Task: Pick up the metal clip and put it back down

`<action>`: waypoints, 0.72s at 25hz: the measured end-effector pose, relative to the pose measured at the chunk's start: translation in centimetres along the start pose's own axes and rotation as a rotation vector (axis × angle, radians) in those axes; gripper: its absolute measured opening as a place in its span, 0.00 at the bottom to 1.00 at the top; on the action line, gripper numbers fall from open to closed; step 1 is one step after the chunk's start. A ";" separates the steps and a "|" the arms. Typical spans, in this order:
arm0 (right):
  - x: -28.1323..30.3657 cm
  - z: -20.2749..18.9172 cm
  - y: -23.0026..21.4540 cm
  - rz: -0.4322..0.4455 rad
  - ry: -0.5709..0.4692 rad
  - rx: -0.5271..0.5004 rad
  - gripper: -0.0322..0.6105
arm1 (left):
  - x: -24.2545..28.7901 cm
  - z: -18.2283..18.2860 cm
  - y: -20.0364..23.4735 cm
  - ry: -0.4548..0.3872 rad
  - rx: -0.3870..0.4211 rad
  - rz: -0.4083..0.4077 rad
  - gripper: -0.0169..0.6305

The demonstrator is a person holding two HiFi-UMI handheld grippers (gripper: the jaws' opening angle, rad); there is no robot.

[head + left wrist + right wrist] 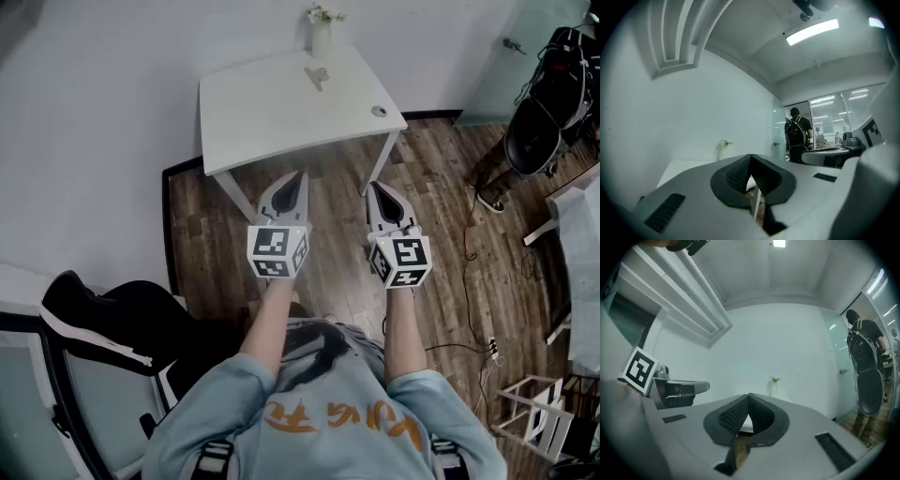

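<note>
Closed and empty: left gripper (300, 176), right gripper (374, 186). Open one before reaching clip (317, 77), near far edge of table (253, 117).

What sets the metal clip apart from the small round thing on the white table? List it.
Shape: the metal clip is angular and elongated; the small round thing is a disc. Size: the clip is larger than the round thing. Place: the clip lies near the vase at the far edge; the round thing sits by the near right corner. Both are greyish and rest untouched on the white table.
</note>
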State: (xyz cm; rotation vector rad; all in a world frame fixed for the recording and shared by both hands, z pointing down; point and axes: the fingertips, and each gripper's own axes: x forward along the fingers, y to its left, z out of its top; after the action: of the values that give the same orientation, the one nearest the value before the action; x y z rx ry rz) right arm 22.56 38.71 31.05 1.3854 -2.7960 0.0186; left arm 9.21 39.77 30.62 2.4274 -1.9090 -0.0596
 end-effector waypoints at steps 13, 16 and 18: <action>0.9 0.1 -2.0 -0.027 -0.044 0.053 0.07 | 0.5 0.0 2.1 -0.009 -0.005 0.064 0.06; 2.6 0.0 -2.3 -0.011 -0.039 0.040 0.07 | 1.4 -0.1 4.4 -0.018 -0.028 0.097 0.06; 3.8 -0.2 -3.1 -0.012 -0.031 0.035 0.07 | 2.8 -0.7 5.0 -0.016 -0.038 0.092 0.06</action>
State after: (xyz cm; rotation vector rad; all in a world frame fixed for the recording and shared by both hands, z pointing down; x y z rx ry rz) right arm 22.71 33.81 31.31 1.4223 -2.8257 0.0464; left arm 5.06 35.93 31.69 2.3193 -2.0043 -0.1106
